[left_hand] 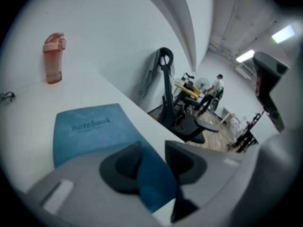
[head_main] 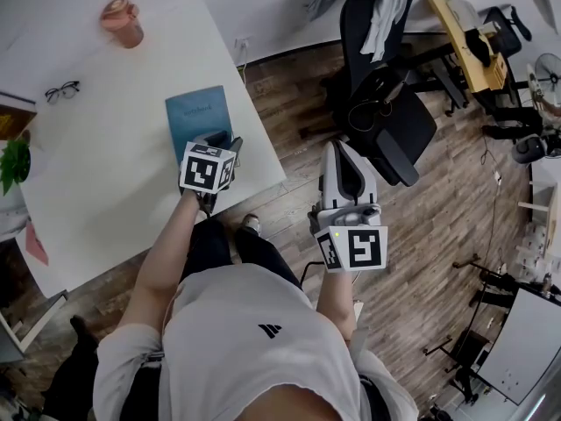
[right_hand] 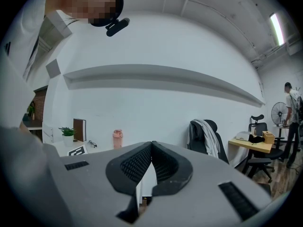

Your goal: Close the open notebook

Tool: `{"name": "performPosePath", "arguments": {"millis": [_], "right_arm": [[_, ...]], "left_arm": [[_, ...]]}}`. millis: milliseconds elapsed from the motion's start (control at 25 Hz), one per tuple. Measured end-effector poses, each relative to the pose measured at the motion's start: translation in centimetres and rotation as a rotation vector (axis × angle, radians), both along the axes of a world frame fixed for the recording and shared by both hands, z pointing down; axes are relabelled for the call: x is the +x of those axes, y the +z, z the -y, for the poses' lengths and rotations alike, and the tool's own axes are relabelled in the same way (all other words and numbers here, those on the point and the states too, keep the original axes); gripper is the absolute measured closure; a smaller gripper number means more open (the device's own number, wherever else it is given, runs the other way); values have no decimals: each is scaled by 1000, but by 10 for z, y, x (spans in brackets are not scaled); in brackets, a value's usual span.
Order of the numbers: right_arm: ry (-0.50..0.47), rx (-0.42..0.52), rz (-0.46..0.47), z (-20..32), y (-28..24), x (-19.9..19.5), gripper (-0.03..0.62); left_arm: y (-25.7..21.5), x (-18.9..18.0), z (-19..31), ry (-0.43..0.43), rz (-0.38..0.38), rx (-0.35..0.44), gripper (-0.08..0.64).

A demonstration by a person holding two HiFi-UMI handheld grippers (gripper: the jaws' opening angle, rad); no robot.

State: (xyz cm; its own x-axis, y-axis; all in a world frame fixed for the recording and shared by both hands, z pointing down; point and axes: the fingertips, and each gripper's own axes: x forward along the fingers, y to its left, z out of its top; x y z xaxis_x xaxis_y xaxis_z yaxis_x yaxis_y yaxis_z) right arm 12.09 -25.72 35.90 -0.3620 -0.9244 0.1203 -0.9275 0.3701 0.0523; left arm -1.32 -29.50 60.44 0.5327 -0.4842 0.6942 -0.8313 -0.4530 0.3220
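the teal rectangular notebook lies flat on the white desk with its printed cover up. it looks already closed and sits near the desk's right edge. judging from that, the step in hand is letting go and clearing off. to do it well, the left tool should lift straight away from the cover with its jaws kept wide, so no pad catches the near edge and flips it open again. it should also avoid any sideways drag, because the notebook has little desk left on its right.

in the left gripper view the left tool stands with its jaws well apart over the notebook's near corner, gripping nothing. whether a tip touches the cover i cannot tell. the right tool hangs over the wooden floor, off the desk. in the right gripper view its jaws meet at the tips and hold nothing.
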Motion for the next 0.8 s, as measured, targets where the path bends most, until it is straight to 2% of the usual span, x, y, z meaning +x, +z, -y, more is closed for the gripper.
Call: {"name": "performPosePath", "arguments": {"millis": [160,440,600,680,800], "right_arm": [[-2,2,1,1,-1,0,595],[-4,1,4,2,-1,1,595],[-4,1,6,2,0,0,595],[-5,1,6,2,0,0,595],[-11,2,7,3,-1,-2,595]], "left_arm": [[1,4,-3,28,11,6,376],[2,7,-13,52,18,-6,379],[5,3,-17,52,52,-9,448],[8,-1,-17,41,94,5,510],[8,-1,-16,60,160,43,538]]}}
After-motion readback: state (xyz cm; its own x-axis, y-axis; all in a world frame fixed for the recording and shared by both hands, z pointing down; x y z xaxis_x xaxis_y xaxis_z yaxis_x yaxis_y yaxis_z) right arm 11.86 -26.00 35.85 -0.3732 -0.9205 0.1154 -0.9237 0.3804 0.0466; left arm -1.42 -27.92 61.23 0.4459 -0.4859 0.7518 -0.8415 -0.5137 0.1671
